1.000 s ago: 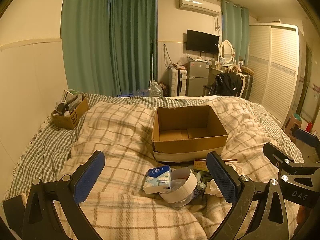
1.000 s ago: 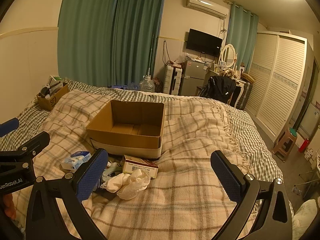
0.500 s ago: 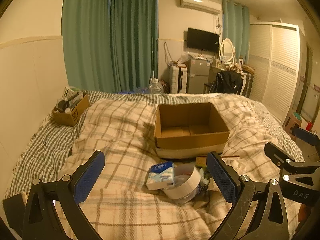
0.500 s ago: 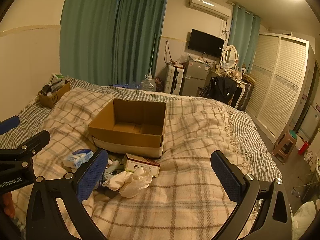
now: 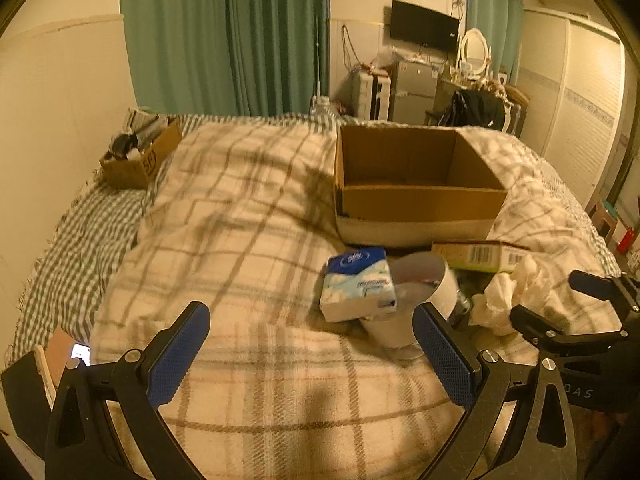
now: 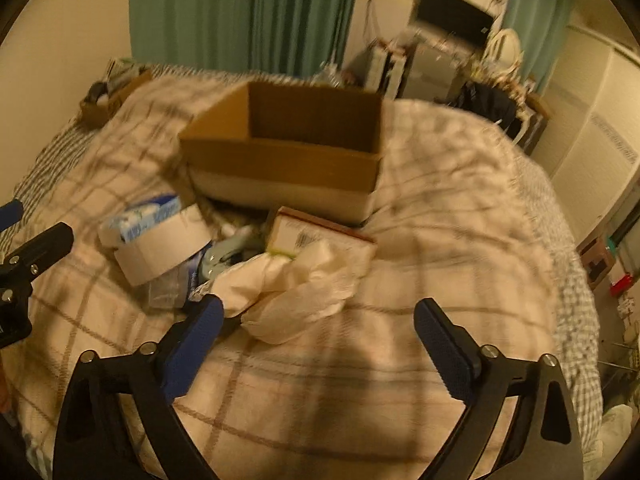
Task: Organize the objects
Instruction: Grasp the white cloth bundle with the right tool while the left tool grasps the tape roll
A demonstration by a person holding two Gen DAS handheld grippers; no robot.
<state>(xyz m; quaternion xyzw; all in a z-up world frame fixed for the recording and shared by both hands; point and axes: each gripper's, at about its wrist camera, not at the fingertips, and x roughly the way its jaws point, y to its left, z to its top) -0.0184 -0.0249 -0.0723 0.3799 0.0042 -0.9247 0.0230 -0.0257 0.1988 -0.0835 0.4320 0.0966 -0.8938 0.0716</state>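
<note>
Between my left gripper's (image 5: 310, 350) wide-spread fingers lie a tissue pack (image 5: 358, 284) leaning on a tape roll (image 5: 416, 300); my right gripper (image 6: 316, 340), equally wide, holds nothing above crumpled white cloth (image 6: 296, 292); beyond sit a barcoded carton (image 6: 316, 236) and the open cardboard box (image 5: 416, 176) on the plaid blanket (image 5: 240, 220).

A lived-in bedroom at home: a bed (image 5: 256, 240) under a plaid blanket, green curtains (image 5: 228, 36), a wall-mounted TV (image 5: 424, 30), a vanity mirror (image 5: 474, 50) and a louvred wardrobe (image 5: 580, 112)
</note>
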